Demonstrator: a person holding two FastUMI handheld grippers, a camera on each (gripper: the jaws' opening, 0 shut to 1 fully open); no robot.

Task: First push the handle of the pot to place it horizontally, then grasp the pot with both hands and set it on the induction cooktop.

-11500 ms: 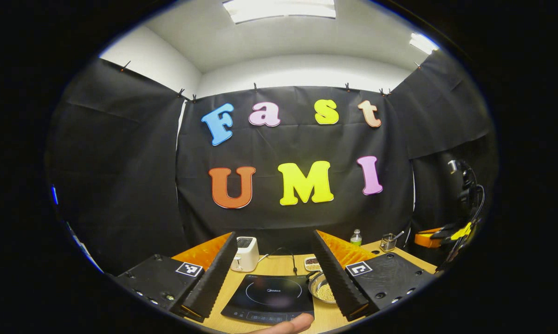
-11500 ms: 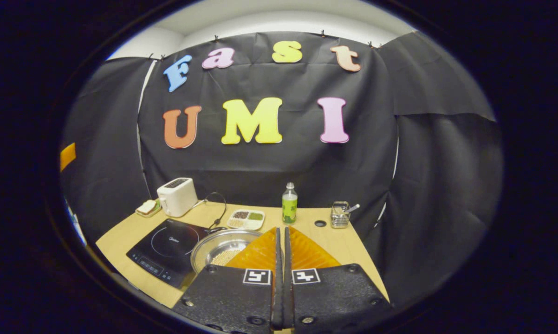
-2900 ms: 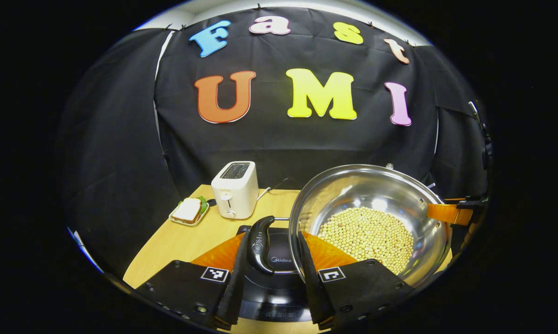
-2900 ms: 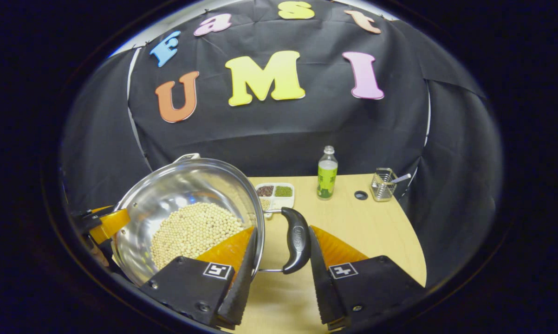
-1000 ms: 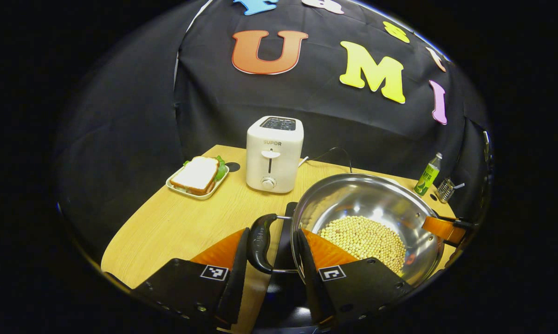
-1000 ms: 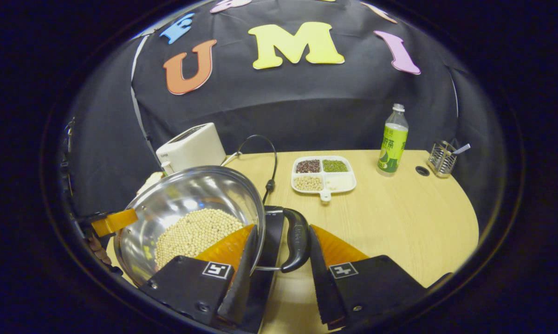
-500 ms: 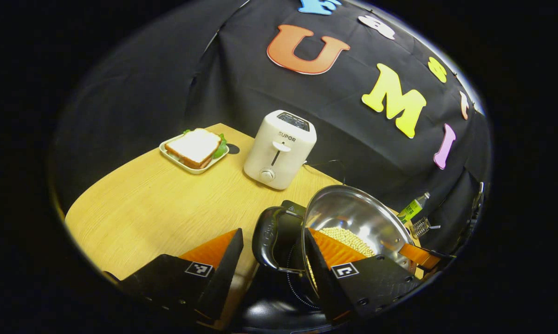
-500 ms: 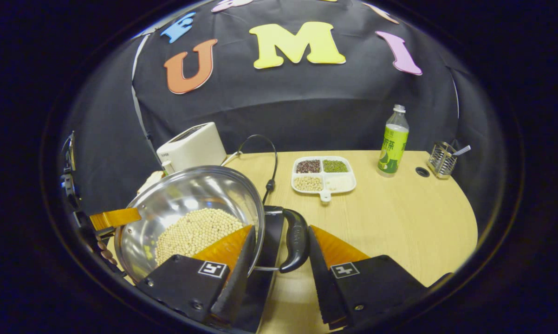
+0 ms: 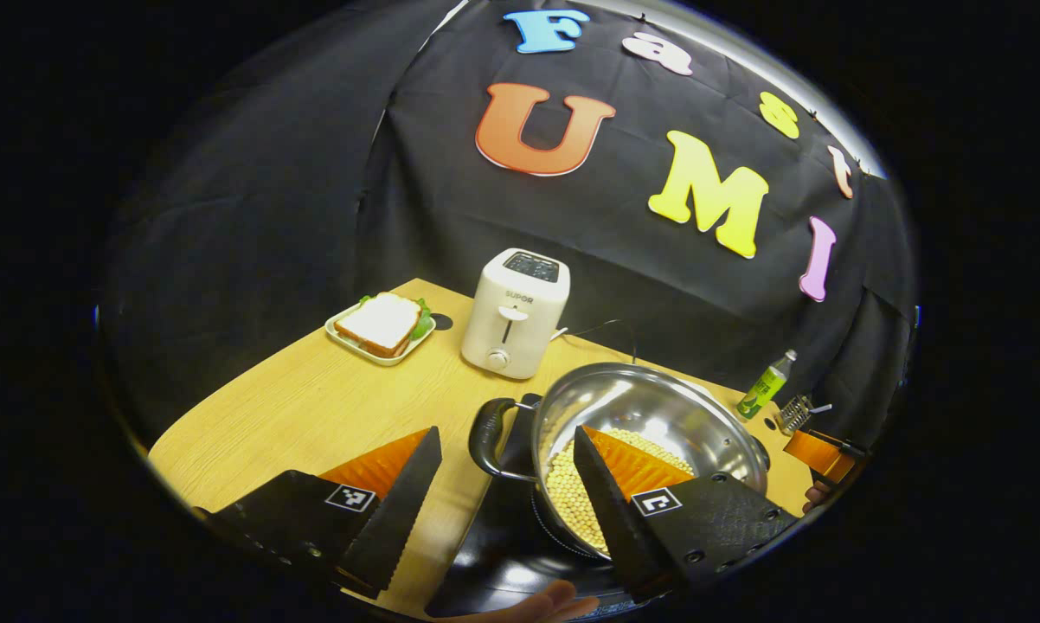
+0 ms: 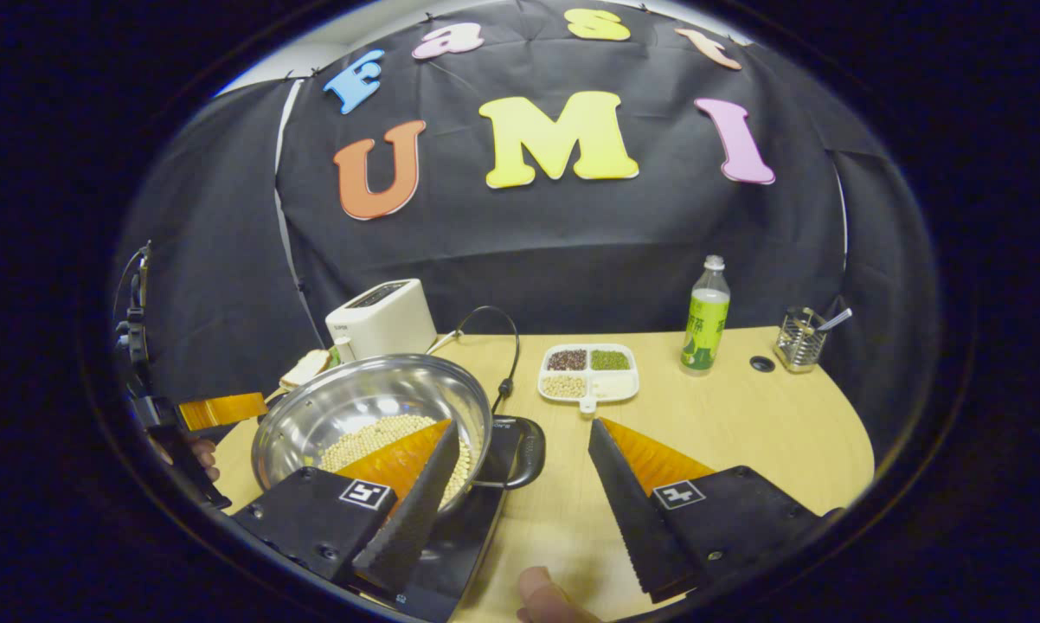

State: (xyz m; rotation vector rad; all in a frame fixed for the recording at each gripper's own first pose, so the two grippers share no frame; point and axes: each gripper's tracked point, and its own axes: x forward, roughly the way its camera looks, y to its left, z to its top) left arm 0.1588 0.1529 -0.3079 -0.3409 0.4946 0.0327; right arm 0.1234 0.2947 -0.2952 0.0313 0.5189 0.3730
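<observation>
The steel pot (image 9: pixel 658 405) holds pale beans (image 9: pixel 563 489) and sits on the black induction cooktop (image 9: pixel 498 558). Its two black handles point left and right. My left gripper (image 9: pixel 506 430) is open, its fingers spread either side of the left handle (image 9: pixel 485 435) and clear of it. In the right gripper view the pot (image 10: pixel 356 407) stands at lower left on the cooktop (image 10: pixel 472 528). My right gripper (image 10: pixel 523 424) is open, and the right handle (image 10: pixel 529 452) lies between its spread fingers, untouched. The left gripper (image 10: pixel 217 409) shows beyond the pot.
A white toaster (image 9: pixel 514 313) and a sandwich plate (image 9: pixel 383 324) stand behind on the left. A divided bean tray (image 10: pixel 587 372), a green bottle (image 10: pixel 697 316) and a wire holder (image 10: pixel 801 339) sit on the wooden table (image 10: pixel 745 433). A thumb (image 10: pixel 544 597) shows at the bottom edge.
Both grippers have opened, let go of the pot handles and drawn back a little. The pot stays on the cooktop.
</observation>
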